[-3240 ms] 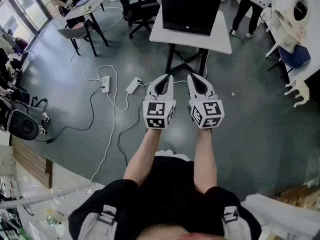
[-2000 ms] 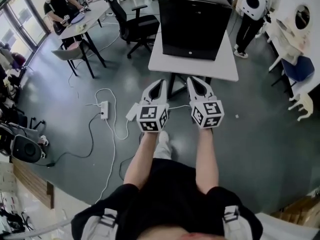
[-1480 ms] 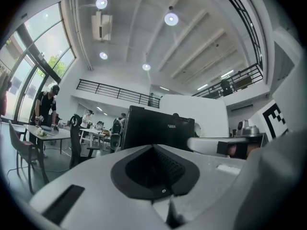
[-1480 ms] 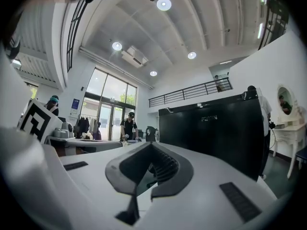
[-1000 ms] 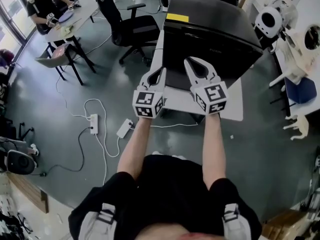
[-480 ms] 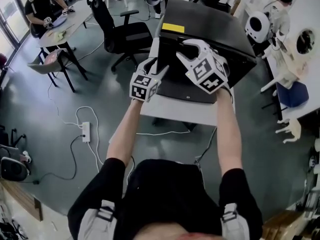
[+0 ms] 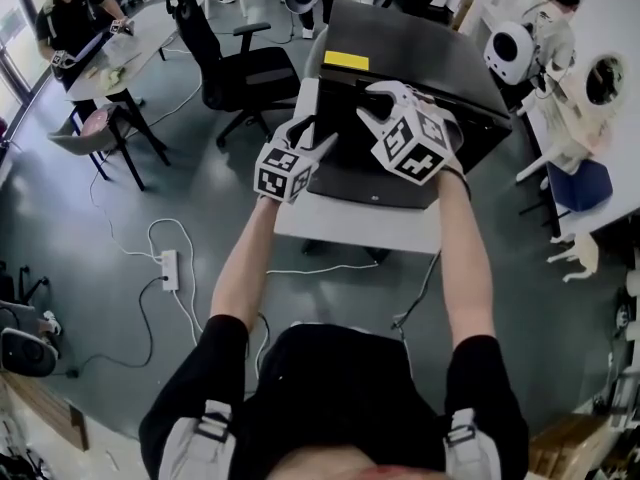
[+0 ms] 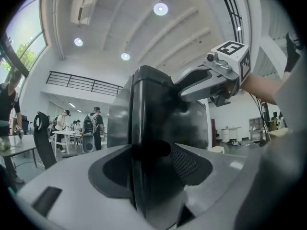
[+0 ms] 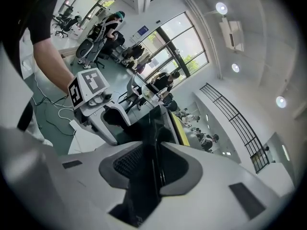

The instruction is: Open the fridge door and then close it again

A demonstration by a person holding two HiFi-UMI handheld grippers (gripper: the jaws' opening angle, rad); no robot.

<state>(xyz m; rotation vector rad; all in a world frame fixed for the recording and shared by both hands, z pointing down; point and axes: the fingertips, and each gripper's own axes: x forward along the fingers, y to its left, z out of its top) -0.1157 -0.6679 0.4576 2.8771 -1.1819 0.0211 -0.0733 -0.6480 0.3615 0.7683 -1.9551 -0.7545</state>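
The jaws of my left gripper are opening. The upright left edge of the fridge door stands between them, and I see neither pad clearly pressed on it. The jaws of my right gripper are closing astride the door's top edge, toward its left end. The black edge runs down the middle of the gap, but I can't make out firm contact there either. The right gripper is higher than the left, and they sit near each other around the door's upper left corner.

Both of the person's arms are stretched forward to the black fridge. It stands on a white worktop with its door facing me. I can't tell whether the door is off the cabinet. A yellow label lies on the fridge top near the front left corner.

On the grey floor to the left, a white power strip lies among loose cables. A black office chair stands left of the worktop. Farther off at the upper left, a person sits at another table.
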